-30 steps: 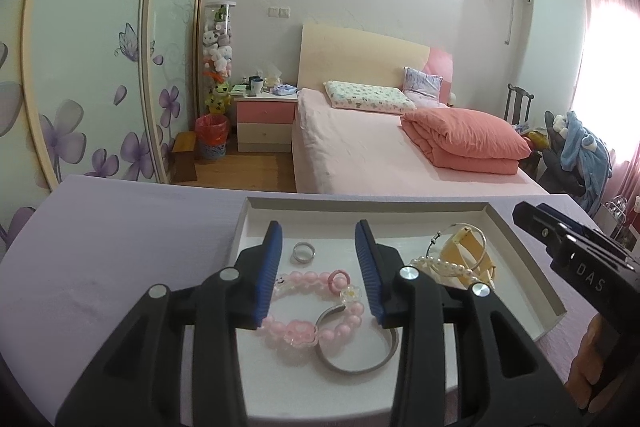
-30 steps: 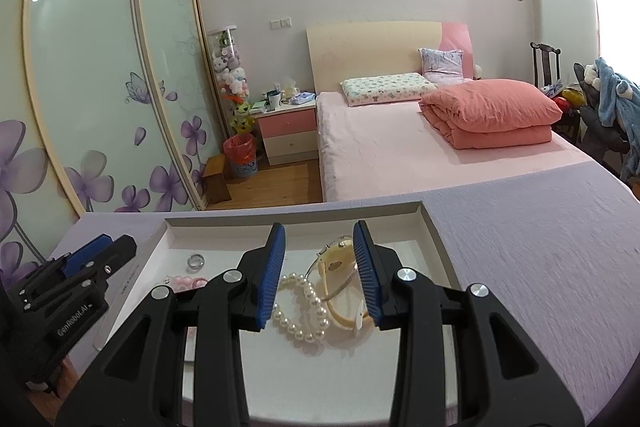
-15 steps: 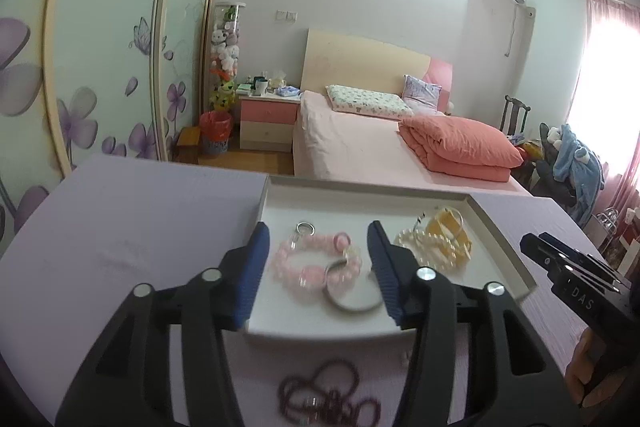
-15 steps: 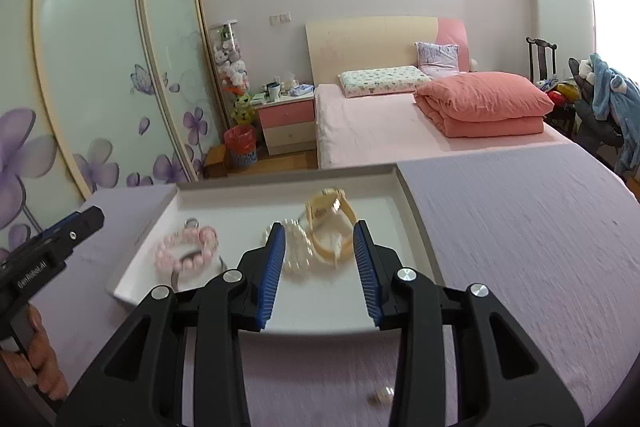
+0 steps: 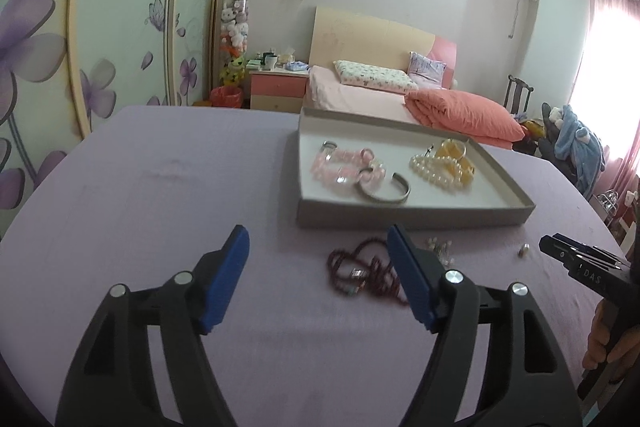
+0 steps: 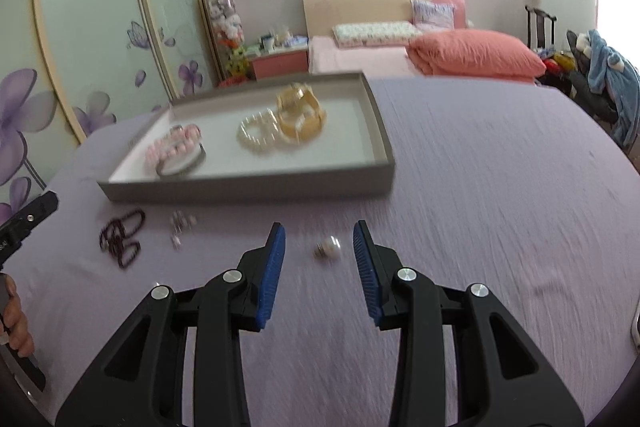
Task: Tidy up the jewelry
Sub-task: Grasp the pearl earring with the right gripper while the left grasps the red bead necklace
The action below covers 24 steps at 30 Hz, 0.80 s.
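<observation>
A grey tray [image 5: 408,217] [image 6: 256,185] on the purple tablecloth holds a pink bead bracelet [image 5: 346,167] [image 6: 176,147], a silver bangle [image 5: 384,189], a pearl bracelet [image 5: 434,169] [image 6: 258,131] and a yellow bangle [image 5: 454,155] [image 6: 300,115]. In front of the tray lie a dark red bead string [image 5: 360,269] [image 6: 122,237], small earrings [image 5: 440,249] [image 6: 180,223] and a pearl ring [image 6: 329,247] [image 5: 524,250]. My left gripper [image 5: 318,259] is open and empty, left of the bead string. My right gripper [image 6: 319,247] is open, with the pearl ring between its jaws.
The tablecloth [image 5: 160,211] spreads wide to the left and right of the tray. Behind the table are a bed [image 5: 360,95], a nightstand [image 5: 278,87] and sliding wardrobe doors [image 5: 120,27]. The other gripper shows at each view's edge [image 5: 584,267] [image 6: 24,219].
Both grippers have drawn back from over the tray and lowered toward the cloth in front of it. The left jaws have opened wider. The loose pieces have come into view.
</observation>
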Each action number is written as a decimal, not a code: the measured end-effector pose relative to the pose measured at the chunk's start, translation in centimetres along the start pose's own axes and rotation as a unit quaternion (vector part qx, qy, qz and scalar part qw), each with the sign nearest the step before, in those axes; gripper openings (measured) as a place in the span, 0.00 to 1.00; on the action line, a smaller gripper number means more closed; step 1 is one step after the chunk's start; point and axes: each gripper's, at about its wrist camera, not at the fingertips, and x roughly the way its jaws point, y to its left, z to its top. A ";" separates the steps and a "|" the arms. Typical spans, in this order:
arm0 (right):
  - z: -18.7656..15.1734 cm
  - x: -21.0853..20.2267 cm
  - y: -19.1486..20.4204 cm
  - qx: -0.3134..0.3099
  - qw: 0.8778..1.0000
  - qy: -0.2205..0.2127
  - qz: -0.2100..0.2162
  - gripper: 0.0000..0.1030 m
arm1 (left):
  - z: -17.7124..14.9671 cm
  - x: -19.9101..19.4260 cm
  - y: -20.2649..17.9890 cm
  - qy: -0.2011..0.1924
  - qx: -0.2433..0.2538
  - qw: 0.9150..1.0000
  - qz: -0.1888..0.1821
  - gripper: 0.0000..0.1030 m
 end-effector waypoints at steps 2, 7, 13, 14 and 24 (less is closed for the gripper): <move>-0.5 0.2 -0.4 0.006 1.000 0.014 0.000 0.36 | -0.5 -0.4 0.5 0.004 -0.005 1.000 0.003 0.71; -0.6 1.3 -0.2 0.013 0.999 0.040 -0.003 0.36 | -1.2 -0.6 1.1 0.015 -0.011 1.000 0.004 0.71; -0.6 2.7 0.0 0.013 0.998 0.064 -0.011 0.36 | -1.5 0.1 1.2 0.029 -0.015 0.999 0.001 0.71; -0.5 2.9 0.0 0.014 0.997 0.069 -0.014 0.36 | -1.5 0.1 1.1 0.028 -0.016 0.999 0.001 0.71; 0.1 3.4 0.2 0.000 0.997 0.071 -0.042 0.28 | -1.5 0.2 1.0 0.031 -0.014 0.999 0.000 0.71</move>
